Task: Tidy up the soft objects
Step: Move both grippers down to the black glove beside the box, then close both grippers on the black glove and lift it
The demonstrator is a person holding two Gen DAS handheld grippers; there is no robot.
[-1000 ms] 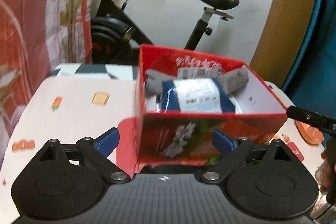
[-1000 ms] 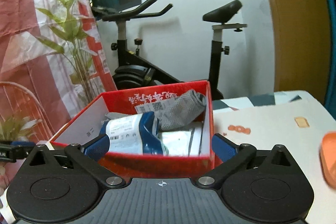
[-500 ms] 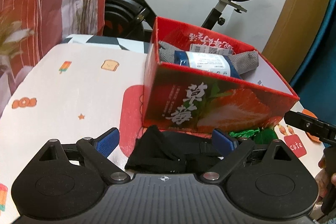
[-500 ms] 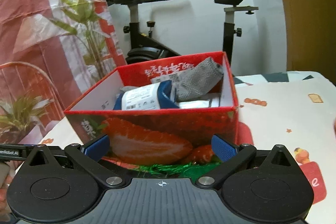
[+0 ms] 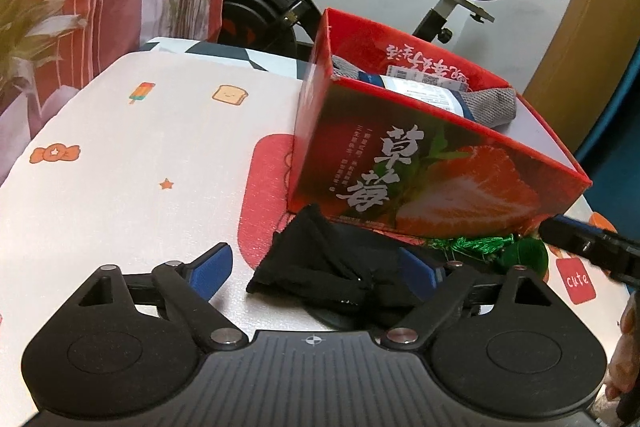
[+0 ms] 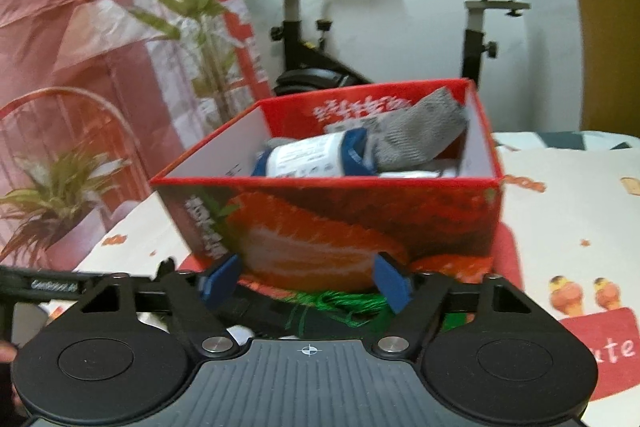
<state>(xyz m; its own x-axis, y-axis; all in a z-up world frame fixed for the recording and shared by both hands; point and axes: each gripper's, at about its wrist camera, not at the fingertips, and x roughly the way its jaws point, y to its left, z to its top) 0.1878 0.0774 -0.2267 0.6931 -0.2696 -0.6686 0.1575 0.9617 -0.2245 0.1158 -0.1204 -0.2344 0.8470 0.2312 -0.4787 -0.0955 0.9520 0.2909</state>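
Observation:
A red strawberry-print box [image 5: 432, 183] [image 6: 332, 227] stands on the table and holds a grey sock [image 6: 420, 135], a blue-and-white pack [image 6: 312, 159] and white packets. In front of it lie a black cloth bundle [image 5: 320, 263] and a green tassel [image 5: 480, 243] [image 6: 344, 303]. My left gripper [image 5: 316, 269] straddles the black bundle, its jaws closing; the left pad still stands apart from the cloth. My right gripper [image 6: 307, 279] hangs low over the green tassel, jaws closing around it with no clear press. Its tip [image 5: 588, 247] shows at the right of the left wrist view.
The table [image 5: 140, 187] has a pale cloth printed with cartoon food. An exercise bike [image 5: 280, 7] stands behind the box, a leafy plant [image 6: 180, 7] and red curtain at the left. A person's fingers [image 5: 624, 347] show at the right edge.
Both grippers have sunk toward the table in front of the box. The black bundle and green tassel have come into view. The right jaws have narrowed markedly, the left ones slightly.

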